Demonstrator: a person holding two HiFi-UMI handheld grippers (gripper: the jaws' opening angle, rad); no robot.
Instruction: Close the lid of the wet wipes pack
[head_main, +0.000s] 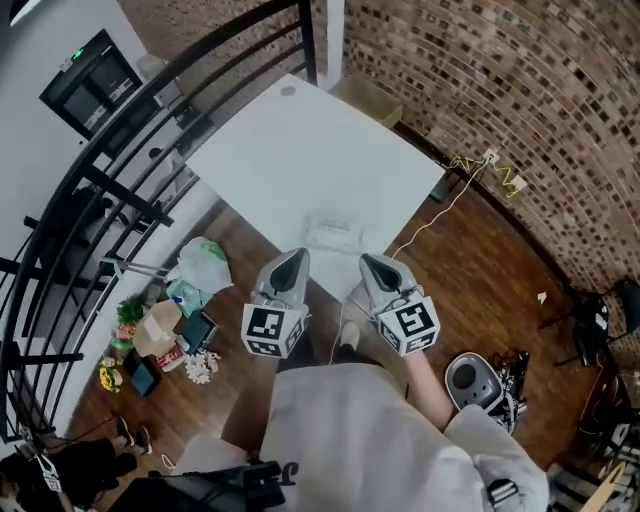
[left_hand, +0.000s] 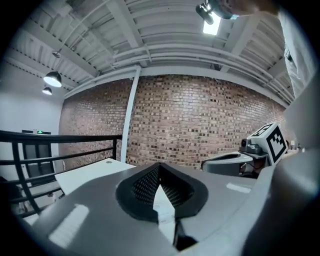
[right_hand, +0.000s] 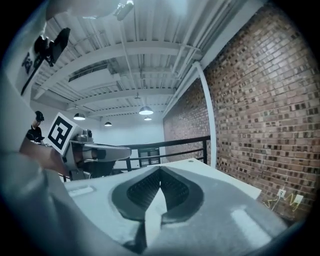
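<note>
Loft-type space with a brick wall (head_main: 480, 80) on one side, a black railing (head_main: 128, 193) on the other, and a white table (head_main: 290, 150) set between them over a wood floor (head_main: 470, 275). On that table the wet wipes pack (head_main: 333, 232) lies flat close to the near edge. It's so pale against the white top that the head view doesn't show how far its lid is up, or if it's up at all. The person has both tools pulled back by the body, short of the table edge: left gripper (head_main: 292, 262) and right gripper (head_main: 373, 263) side by side, both aimed roughly at the pack, neither touching it. Each gripper view shows its 2 jaws pinched together at the tips with nothing caught between them, just a sliver of table top through the gap lower down. So the job looks like it hasn't started. Biggest risk from here is probably the pack skating away: it's light, nothing pins it, and a push on the lid from 1 tip could shove it along the smooth top or off that near edge. Other worry is the low contrast, which makes it easy to land beside the lid and press on the soft pack instead.
</note>
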